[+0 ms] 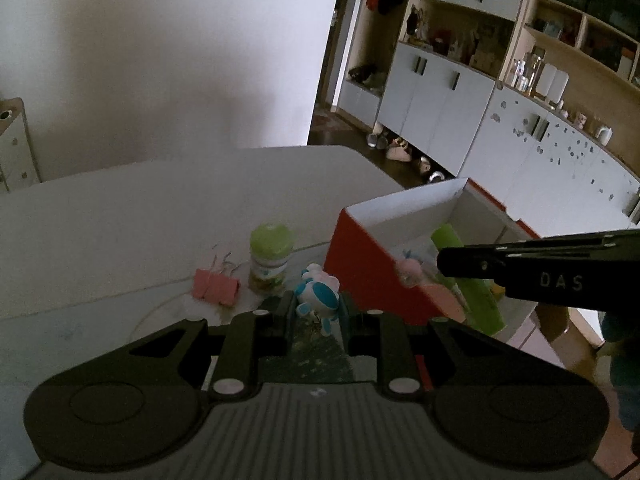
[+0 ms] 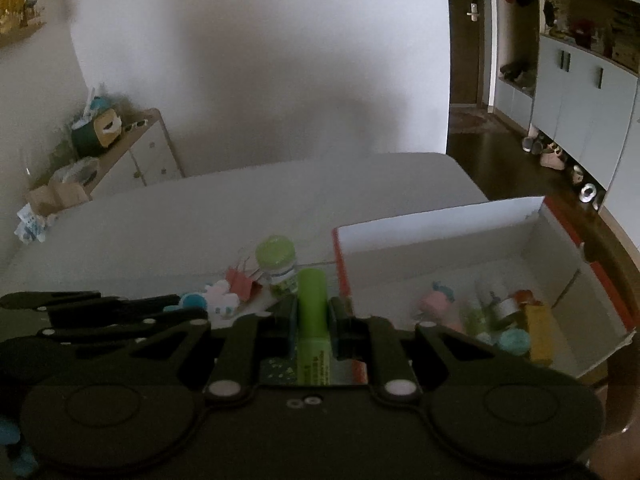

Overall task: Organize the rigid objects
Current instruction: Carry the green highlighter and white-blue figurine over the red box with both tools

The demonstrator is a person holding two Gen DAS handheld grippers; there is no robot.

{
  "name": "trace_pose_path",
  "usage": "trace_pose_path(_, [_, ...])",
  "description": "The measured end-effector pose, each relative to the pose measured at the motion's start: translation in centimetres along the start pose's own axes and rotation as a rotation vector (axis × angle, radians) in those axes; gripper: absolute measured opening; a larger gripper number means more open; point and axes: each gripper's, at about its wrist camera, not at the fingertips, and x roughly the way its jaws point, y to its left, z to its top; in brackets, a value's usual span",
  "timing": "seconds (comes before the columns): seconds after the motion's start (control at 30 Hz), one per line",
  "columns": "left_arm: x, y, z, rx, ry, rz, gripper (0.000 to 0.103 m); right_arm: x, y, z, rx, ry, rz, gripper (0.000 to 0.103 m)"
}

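The white table carries everything, and on its right side stands the open red-and-white box, already holding several small things along its near wall (a yellow carton, a teal cap, a pink figure, all too blurred to name closer). The step in hand looks like carrying the green tube into that box: the right gripper is pinching the tube between its two fingers, the tube lying lengthwise along them with its far end sticking out past the tips, just left of the box's near-left corner. To do it well, I judge the tube should travel right over the red wall with its protruding end high enough to pass the rim, then be let go low above the bare far floor of the box, not onto the pile at the near side, where it could roll or knock things. The left gripper sits with its fingers on either side of the blue-and-white toy figure on the table; whether they grip it or only flank it I cannot tell. Beyond it wait the green-capped jar and, just left of that, the pink binder clips, both still outside the box.
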Motion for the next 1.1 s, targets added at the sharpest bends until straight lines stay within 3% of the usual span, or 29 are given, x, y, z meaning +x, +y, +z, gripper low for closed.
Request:
trace_pose_path(0.47, [1.4, -7.3, 1.4, 0.011, -0.023, 0.024, 0.022, -2.1, -7.8, 0.0, 0.029, -0.022, 0.009, 0.015])
trace_pose_path(1.1, [7.9, -15.6, 2.2, 0.064, 0.037, 0.068, 0.022, -1.9, -17.0, -0.2, 0.060, -0.012, -0.032, 0.015])
